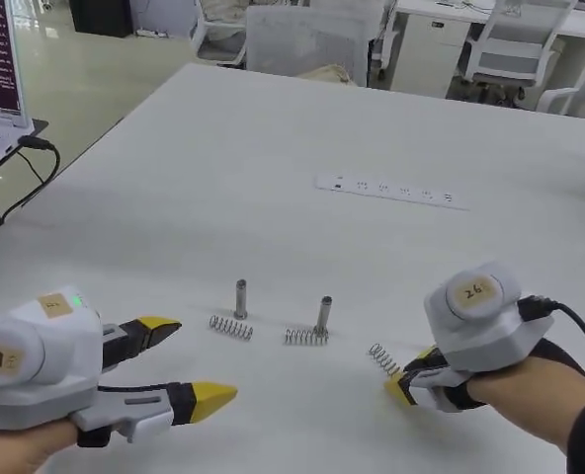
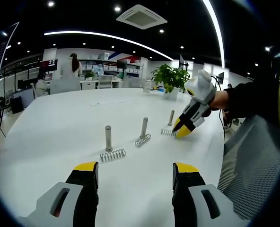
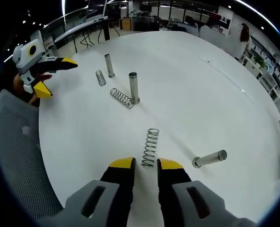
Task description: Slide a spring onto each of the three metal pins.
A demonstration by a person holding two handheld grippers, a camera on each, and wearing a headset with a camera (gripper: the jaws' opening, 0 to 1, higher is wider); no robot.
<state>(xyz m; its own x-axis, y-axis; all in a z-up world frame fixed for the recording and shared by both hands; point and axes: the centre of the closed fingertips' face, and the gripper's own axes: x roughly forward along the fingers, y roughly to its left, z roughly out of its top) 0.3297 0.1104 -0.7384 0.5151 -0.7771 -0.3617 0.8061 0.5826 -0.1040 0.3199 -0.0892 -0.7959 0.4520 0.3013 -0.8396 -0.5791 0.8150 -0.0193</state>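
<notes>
Left gripper (image 1: 187, 359), tagged "69", sat nearest, jaws wide apart and holding nothing. Right gripper (image 1: 401, 382), tagged "26", had its jaws slightly apart. In the right gripper view, the near spring (image 3: 150, 145) lay with its end at the tips, unclamped, and the third pin (image 3: 209, 158) was just beside. The head view hid that pin. Far pin (image 1: 241, 298) and middle pin (image 1: 324, 314) stood upright on the table (image 1: 273, 178), with the far spring (image 1: 231, 327) and middle spring (image 1: 306, 337) at their bases.

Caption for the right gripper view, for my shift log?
Right gripper, fingers open, lined up on a coiled steel spring lying on the white table; cylindrical metal pin upright beyond.
</notes>
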